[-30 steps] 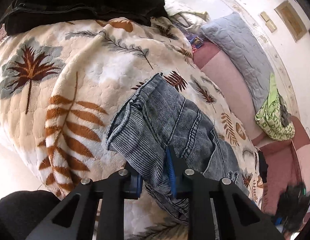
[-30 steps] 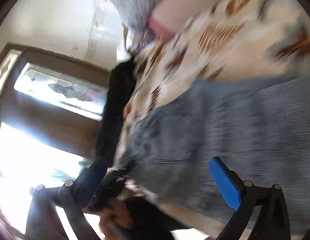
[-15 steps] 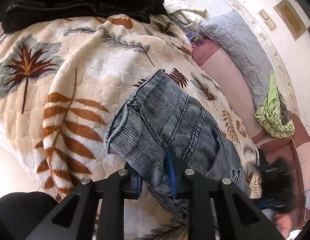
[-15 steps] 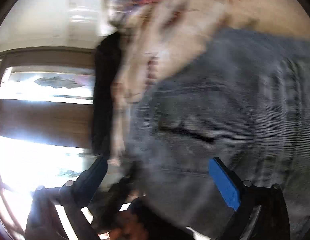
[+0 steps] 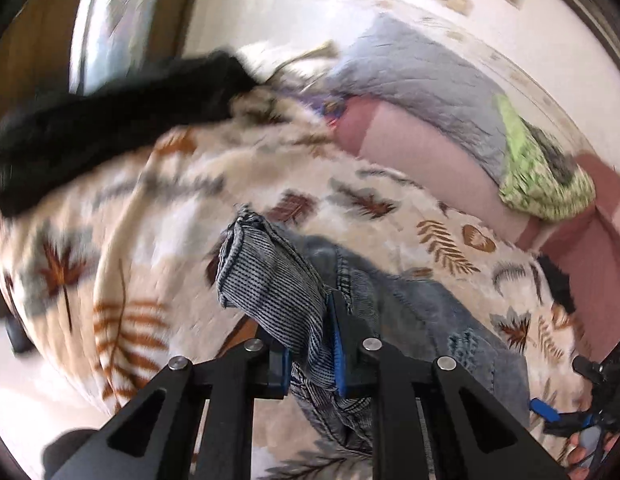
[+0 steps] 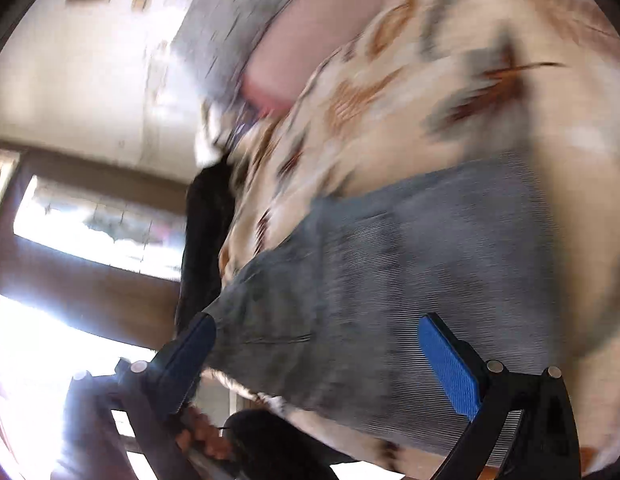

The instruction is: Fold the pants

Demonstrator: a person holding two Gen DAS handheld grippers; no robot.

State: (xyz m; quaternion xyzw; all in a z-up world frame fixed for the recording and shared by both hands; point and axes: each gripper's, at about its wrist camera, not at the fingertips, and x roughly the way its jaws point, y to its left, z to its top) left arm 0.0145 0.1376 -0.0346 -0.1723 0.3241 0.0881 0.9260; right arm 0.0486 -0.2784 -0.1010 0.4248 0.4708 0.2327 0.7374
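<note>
- My left gripper (image 5: 310, 344) is squeezing in on a bunched-up end of the jeans (image 5: 270, 288). The cloth sits right between the blue pads (image 5: 337, 356), and they press on it.
- The pinched end of the jeans sticks up just past my fingertips, like a little roll. The rest of the jeans runs off to the right of this tool and lies on the leaf blanket (image 5: 150, 208).
- Far ahead and to the left of my left gripper, a black garment (image 5: 110, 128) lies on the blanket.
- Ahead and to the right is a grey pillow (image 5: 422, 84), and next to it a green cloth (image 5: 542, 176) on the pink bed sheet (image 5: 422, 152).
- Low at the right edge of the left view I can see my right gripper (image 5: 566, 412), and a bit of my hand below it.
- My right gripper (image 6: 316, 350) has its fingers wide apart. One blue pad (image 6: 448, 364) is on the right and the other one is on the left.
- The jeans (image 6: 410, 272) fill the space in front of this tool and between its fingers. The picture is blurry, and I cannot tell if the pads touch the cloth.
- The leaf blanket (image 6: 410, 92) is past the jeans, ahead of the right gripper.
- To the left of the right gripper is the black garment (image 6: 206, 240), and further left a bright window (image 6: 94, 232).
- Just below the left finger I see my other hand (image 6: 202, 440).
</note>
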